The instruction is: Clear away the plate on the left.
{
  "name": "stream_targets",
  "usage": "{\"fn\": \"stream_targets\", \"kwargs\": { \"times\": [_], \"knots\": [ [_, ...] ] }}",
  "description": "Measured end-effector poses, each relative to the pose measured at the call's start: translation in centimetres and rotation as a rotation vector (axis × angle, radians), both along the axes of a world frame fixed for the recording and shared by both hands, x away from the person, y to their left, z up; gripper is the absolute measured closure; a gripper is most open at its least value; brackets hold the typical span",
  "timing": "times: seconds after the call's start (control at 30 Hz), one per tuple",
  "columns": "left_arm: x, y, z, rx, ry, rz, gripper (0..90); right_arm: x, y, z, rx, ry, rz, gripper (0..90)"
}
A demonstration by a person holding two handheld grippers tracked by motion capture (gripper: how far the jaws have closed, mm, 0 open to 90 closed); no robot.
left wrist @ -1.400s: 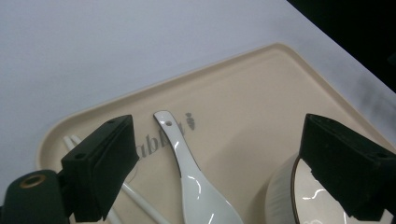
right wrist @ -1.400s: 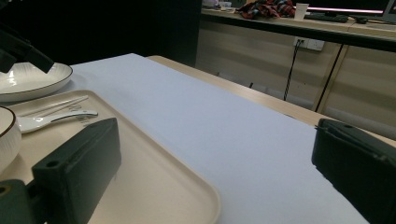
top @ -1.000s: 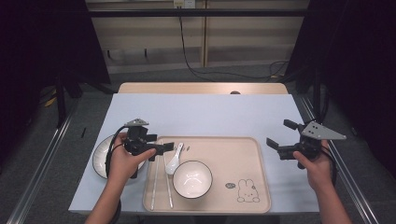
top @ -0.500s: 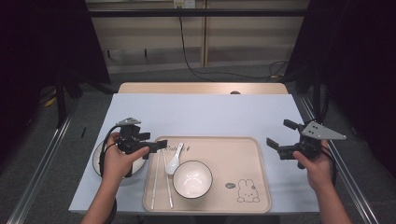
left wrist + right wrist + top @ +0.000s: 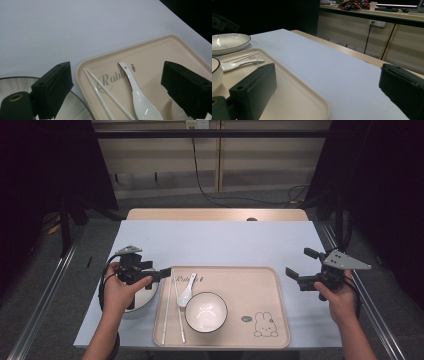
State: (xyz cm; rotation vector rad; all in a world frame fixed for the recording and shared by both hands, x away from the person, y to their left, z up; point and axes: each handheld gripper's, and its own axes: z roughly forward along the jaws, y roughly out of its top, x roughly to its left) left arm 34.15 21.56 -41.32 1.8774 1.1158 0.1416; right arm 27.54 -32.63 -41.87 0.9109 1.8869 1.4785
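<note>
Covering most of the desk (image 5: pixel 220 245) is a pale blue sheet, and on its near half sits a beige tray (image 5: pixel 260 285) printed with a small rabbit and the word "Rabbit". Just left of the tray, touching or nearly touching its left edge, lies a white plate (image 5: pixel 145 297) with a dark rim and fine radial lines; the left hand (image 5: pixel 117 292) hangs over it and covers much of it in the high view. Inside the tray, toward its near left part, stands a white bowl (image 5: pixel 206 312) with a dark rim. Left of the bowl a pair of white chopsticks (image 5: pixel 172 312) lies lengthwise along the tray's left wall, and a white ceramic spoon (image 5: pixel 186 290) rests between them and the bowl, its handle pointing away from the person.

The left tool (image 5: pixel 161 272) hovers above the plate's far right edge, pointed toward the tray; its jaws stand wide apart and hold nothing, and in the left gripper view they frame the chopsticks and the spoon. The right tool (image 5: pixel 299 268) is held in the right hand (image 5: pixel 340 295) above the desk just off the tray's right edge, well apart from the dishes; its jaws are likewise spread and empty, aimed leftward across the tray.
</note>
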Motion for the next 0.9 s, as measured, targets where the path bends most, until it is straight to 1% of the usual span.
{"fn": "stream_targets", "kwargs": {
  "times": [0.07, 0.1, 0.13, 0.17, 0.2, 0.33, 0.37, 0.4, 0.43, 0.47, 0.5, 0.53, 0.57, 0.63, 0.67, 0.7, 0.73, 0.83, 0.87, 0.9],
  "knots": [
    [0.0, 0.2, -0.1, 0.002, -0.003, 0.010, 10.1, 0.0, 0.0, 0.0, 0.001, 0.005, 0.002, 0.9],
    [0.0, 0.3, -0.1, 0.005, -0.003, 0.009, 10.1, 0.0, 0.0, 0.0, 0.001, -0.002, -0.003, 0.9],
    [0.0, 0.4, -0.1, -0.001, -0.003, 0.020, 10.1, 0.0, 0.0, 0.0, 0.002, -0.002, -0.002, 0.9],
    [0.0, 0.6, -0.1, 0.005, -0.002, 0.017, 10.1, 0.0, 0.0, 0.0, 0.001, 0.000, 0.000, 0.9],
    [0.1, 0.7, -0.1, 0.001, -0.004, 0.028, 10.1, 0.0, 0.0, 0.0, 0.002, -0.002, 0.000, 0.9],
    [0.2, 1.3, -0.1, 0.010, -0.007, 0.039, 10.1, 0.0, 0.0, 0.0, 0.003, -0.001, 0.000, 0.9],
    [0.2, 1.4, -0.2, 0.013, -0.007, 0.044, 10.1, 0.0, 0.0, 0.0, 0.006, 0.000, 0.000, 0.8],
    [0.2, 1.6, -0.2, 0.008, -0.009, 0.049, 10.1, -0.1, 0.0, 0.1, 0.000, 0.010, 0.012, 0.9],
    [0.2, 1.7, -0.2, 0.013, -0.007, 0.051, 10.1, 0.0, 0.0, 0.0, 0.005, -0.002, -0.001, 0.9],
    [0.3, 1.8, -0.3, 0.009, -0.010, 0.058, 10.1, 0.0, 0.0, 0.0, 0.006, -0.001, 0.001, 0.9],
    [0.3, 2.0, -0.3, 0.009, -0.014, 0.048, 9.9, 0.0, 0.1, 0.0, 0.005, -0.002, 0.002, 0.9],
    [0.4, 2.1, -0.4, 0.001, -0.015, 0.055, 9.9, 0.0, 0.1, 0.0, 0.001, -0.001, -0.005, 0.9],
    [0.4, 2.3, -0.4, 0.014, -0.015, 0.051, 9.8, 0.0, 0.1, 0.0, 0.004, -0.001, 0.000, 0.9],
    [0.5, 2.5, -0.5, 0.013, -0.020, 0.056, 9.7, 0.0, 0.1, 0.0, 0.001, -0.002, -0.004, 0.9],
    [0.5, 2.6, -0.5, 0.001, -0.020, 0.069, 9.7, 0.0, 0.1, 0.0, 0.002, -0.002, -0.004, 0.9],
    [0.6, 2.8, -0.5, 0.016, -0.022, 0.065, 9.7, 0.0, 0.1, 0.0, 0.003, -0.001, -0.001, 0.9],
    [0.7, 3.0, -0.5, 0.016, -0.023, 0.067, 9.7, 0.0, 0.1, 0.0, 0.004, -0.001, 0.002, 0.9],
    [0.9, 3.4, -0.7, 0.006, -0.022, 0.092, 9.7, 0.0, 0.1, 0.0, 0.001, -0.003, -0.003, 0.9],
    [0.9, 3.6, -0.7, 0.018, -0.025, 0.088, 9.7, 0.0, 0.1, 0.0, 0.003, 0.000, -0.002, 0.9],
    [1.0, 3.7, -0.8, 0.011, -0.025, 0.100, 9.7, 0.0, 0.1, 0.0, 0.003, 0.002, 0.002, 0.9]
  ]
}}
